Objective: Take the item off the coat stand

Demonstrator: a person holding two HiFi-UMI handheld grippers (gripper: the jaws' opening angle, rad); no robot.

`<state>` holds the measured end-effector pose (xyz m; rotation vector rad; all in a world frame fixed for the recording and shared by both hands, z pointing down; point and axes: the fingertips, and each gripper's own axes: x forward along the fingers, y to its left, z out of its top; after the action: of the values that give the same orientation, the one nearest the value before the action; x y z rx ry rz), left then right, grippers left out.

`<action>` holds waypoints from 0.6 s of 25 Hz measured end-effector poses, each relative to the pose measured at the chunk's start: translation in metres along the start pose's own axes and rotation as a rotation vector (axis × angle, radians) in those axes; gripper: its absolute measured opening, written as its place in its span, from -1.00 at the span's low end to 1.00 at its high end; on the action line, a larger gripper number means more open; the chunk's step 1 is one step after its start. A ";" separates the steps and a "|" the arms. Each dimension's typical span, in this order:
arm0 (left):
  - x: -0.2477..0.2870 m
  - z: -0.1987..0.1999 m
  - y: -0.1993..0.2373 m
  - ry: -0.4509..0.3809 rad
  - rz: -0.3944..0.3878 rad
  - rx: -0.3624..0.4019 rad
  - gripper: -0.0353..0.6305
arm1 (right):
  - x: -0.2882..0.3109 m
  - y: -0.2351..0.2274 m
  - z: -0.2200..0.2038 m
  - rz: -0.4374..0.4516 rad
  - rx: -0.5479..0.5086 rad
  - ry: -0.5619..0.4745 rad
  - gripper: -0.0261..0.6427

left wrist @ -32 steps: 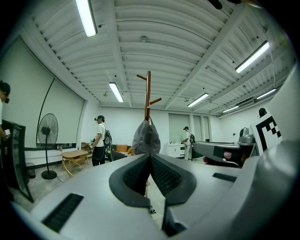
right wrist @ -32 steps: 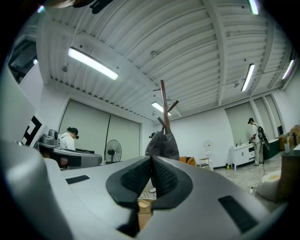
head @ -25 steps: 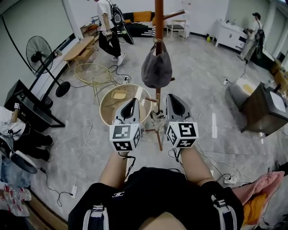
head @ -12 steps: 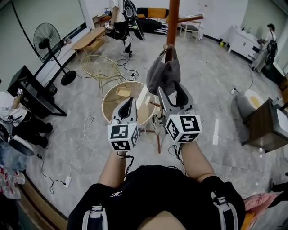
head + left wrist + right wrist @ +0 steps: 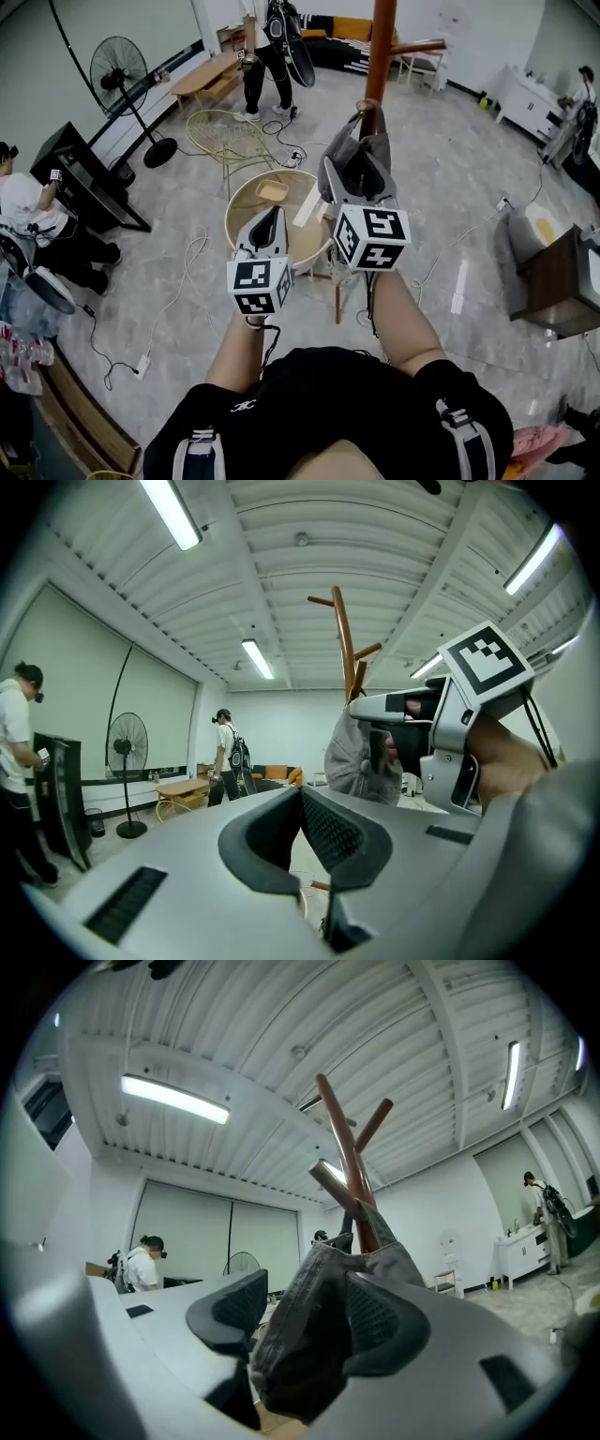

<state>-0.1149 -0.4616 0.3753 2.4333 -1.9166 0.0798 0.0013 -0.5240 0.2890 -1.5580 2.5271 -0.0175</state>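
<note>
task's thing: a grey cloth bag point(image 5: 368, 142) hangs by its strap from a low peg on the wooden coat stand point(image 5: 381, 42), its slack body drooping along the pole.
right gripper: my right gripper point(image 5: 356, 174) is up at the bag, on the near side of the coat stand. its jaws are apart and straddle the bag's body. cloth fills the gap and one pad is against it, but i judge it isn't pinched.
left gripper: my left gripper point(image 5: 269, 221) hangs lower and to the left of the coat stand, well apart from it. its jaws are together with nothing between them.
key relation: the bag lies straight ahead between my right jaws. its long axis runs down along the pole, with the strap on the peg above my jaws.
nearer hand: the right, clearly.
next move, as i judge it: close on the cloth, then lift up and away from the coat stand so the strap clears the peg's raised tip.
risk: a straight outward pull may snag the strap on the peg and rock the coat stand.
</note>
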 end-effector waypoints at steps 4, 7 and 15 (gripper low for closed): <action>-0.001 0.000 0.006 0.005 0.010 0.000 -0.84 | 0.010 -0.008 -0.003 -0.046 0.023 0.034 -0.34; -0.004 -0.002 0.012 0.004 0.016 -0.004 -0.84 | 0.010 -0.009 -0.007 -0.068 0.029 0.043 -0.70; -0.010 -0.003 0.003 0.004 0.019 0.002 -0.84 | -0.009 -0.010 0.013 -0.015 0.041 -0.011 -0.82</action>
<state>-0.1200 -0.4520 0.3778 2.4148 -1.9387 0.0880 0.0158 -0.5192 0.2784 -1.5571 2.4908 -0.0624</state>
